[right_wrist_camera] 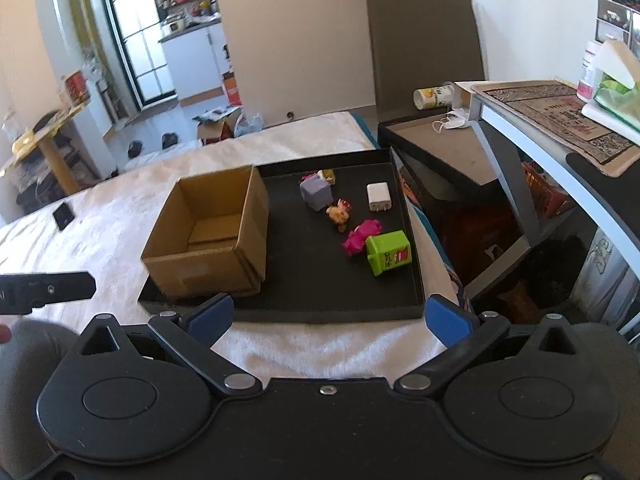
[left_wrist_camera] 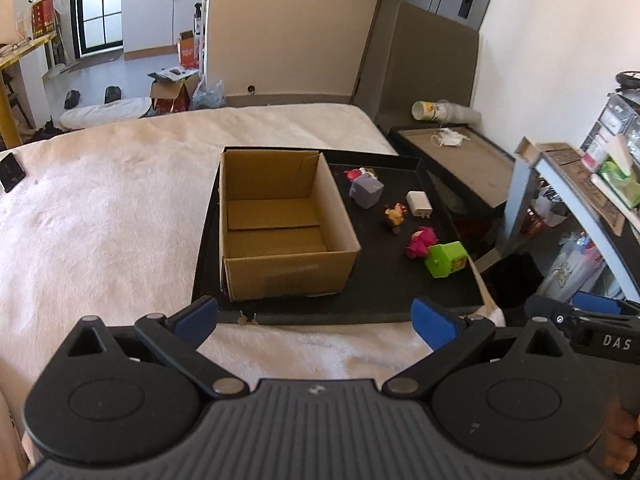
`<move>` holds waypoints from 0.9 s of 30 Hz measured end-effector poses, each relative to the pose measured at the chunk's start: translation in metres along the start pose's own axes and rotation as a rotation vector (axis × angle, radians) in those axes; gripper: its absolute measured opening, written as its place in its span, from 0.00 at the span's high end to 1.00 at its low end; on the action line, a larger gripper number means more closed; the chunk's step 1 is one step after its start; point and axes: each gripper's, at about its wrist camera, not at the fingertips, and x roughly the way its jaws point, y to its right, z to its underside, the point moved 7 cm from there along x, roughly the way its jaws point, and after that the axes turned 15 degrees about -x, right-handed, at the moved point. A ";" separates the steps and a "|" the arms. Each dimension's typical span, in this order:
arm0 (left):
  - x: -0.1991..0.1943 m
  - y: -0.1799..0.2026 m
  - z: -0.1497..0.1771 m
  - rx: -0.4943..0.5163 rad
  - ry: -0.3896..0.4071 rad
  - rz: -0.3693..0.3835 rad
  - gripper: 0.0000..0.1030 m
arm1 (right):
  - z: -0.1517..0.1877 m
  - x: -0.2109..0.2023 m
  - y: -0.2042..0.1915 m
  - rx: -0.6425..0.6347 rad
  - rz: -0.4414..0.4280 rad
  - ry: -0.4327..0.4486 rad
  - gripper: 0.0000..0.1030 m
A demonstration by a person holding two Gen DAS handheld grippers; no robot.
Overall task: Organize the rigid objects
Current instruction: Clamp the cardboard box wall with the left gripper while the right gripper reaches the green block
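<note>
A white fleecy blanket (left_wrist_camera: 100, 220) covers the bed across the middle of both frames. Upper left, a dark-framed glass door (right_wrist_camera: 136, 40) admits daylight beside white cabinets (left_wrist_camera: 160, 12) on a pale grey floor (left_wrist_camera: 120, 68). A beige wall panel (left_wrist_camera: 288, 28) fills the upper centre. At right, a grey-brown board (right_wrist_camera: 424, 48) leans on a white wall (left_wrist_camera: 560, 40). A grey metal-framed shelf (right_wrist_camera: 516, 128) occupies the right edge. A yellow table (left_wrist_camera: 16, 64) stands at far left.
</note>
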 end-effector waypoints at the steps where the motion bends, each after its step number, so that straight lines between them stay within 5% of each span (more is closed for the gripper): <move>1: 0.004 -0.002 -0.002 -0.006 -0.010 -0.005 0.01 | -0.001 0.004 0.002 0.005 -0.004 -0.005 0.00; 10: 0.040 -0.020 -0.022 -0.077 -0.074 -0.036 0.02 | -0.010 0.039 0.014 0.023 -0.039 -0.059 0.05; 27: 0.099 -0.040 -0.055 -0.170 -0.223 -0.111 0.21 | -0.031 0.097 0.043 0.011 -0.092 -0.197 0.23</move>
